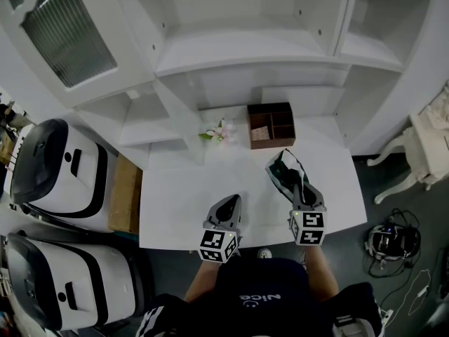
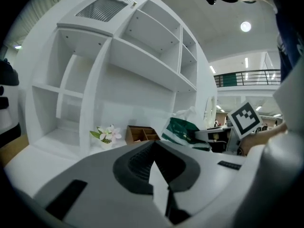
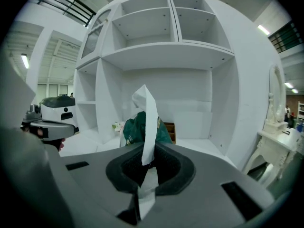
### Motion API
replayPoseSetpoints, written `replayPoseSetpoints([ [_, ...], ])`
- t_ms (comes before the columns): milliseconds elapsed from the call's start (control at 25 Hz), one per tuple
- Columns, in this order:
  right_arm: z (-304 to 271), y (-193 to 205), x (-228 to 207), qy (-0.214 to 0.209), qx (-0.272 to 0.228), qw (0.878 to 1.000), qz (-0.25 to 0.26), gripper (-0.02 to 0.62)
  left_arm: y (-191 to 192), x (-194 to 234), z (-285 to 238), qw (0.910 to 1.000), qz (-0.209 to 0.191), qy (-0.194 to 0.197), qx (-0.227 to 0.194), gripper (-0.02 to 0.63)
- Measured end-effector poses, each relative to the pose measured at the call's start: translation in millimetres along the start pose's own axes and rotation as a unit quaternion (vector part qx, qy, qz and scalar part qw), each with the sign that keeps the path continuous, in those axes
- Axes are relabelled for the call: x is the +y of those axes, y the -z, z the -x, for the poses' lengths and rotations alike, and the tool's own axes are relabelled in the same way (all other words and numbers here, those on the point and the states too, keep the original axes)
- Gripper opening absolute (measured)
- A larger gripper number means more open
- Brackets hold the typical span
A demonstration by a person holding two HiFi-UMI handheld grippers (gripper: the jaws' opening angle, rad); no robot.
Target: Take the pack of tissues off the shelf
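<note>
In the head view, the white desk stands against a white shelf unit, with a brown compartment box and a small spray of flowers at the back of the desk. The left hand-held gripper is over the desk's near edge with nothing in it. The right hand-held gripper reaches further in, with the green pack of tissues at its tip. The pack is off the shelf, over the desk and in front of the brown box; whether it touches the desk cannot be told. In the left gripper view, the 2 jaws are pressed together with nothing between them, and the pack shows to the right of the box, beside the right gripper's marker cube. In the right gripper view, the jaws pinch the pack at its near end, and a white sheet rises from between them in front of the green wrapper.
</note>
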State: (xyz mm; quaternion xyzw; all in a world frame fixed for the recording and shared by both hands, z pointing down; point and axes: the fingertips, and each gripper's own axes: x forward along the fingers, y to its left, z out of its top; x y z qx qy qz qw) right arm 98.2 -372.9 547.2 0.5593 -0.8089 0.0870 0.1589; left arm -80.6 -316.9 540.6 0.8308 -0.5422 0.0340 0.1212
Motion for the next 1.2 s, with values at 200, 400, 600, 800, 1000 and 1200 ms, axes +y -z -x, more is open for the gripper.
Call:
replayPoseSetpoints([
  [200, -3.3, -0.1, 4.2, -0.004, 0.006, 1.0, 0.022, 0.02, -1.8, 18.1, 3.9, 0.9991, 0.002, -0.041, -0.005, 0.002],
  [400, -6.5, 1.9, 8.9, -0.009, 0.01, 0.999, 0.029, 0.018, -3.8, 30.9, 6.2, 0.998, -0.004, -0.062, -0.007, 0.003],
  [600, -8.3, 0.0, 12.2, -0.009, 0.007, 0.999, 0.036, 0.018, -2.1, 33.5, 6.5, 0.9978, -0.009, -0.066, -0.005, 0.002],
  [800, -8.0, 2.8, 12.1, -0.008, 0.01, 0.999, 0.038, 0.018, -0.3, 41.9, 8.4, 0.9969, -0.013, -0.077, 0.001, 0.002],
  [1000, -6.9, 9.0, 12.4, -0.008, 0.018, 0.999, 0.037, 0.018, -2.1, 43.5, 7.4, 0.9967, -0.012, -0.081, -0.004, 0.003],
  [1200, -5.3, 12.1, 12.3, -0.004, 0.02, 0.999, 0.039, 0.018, -0.9, 40.5, 5.3, 0.9972, -0.014, -0.074, -0.003, 0.003],
])
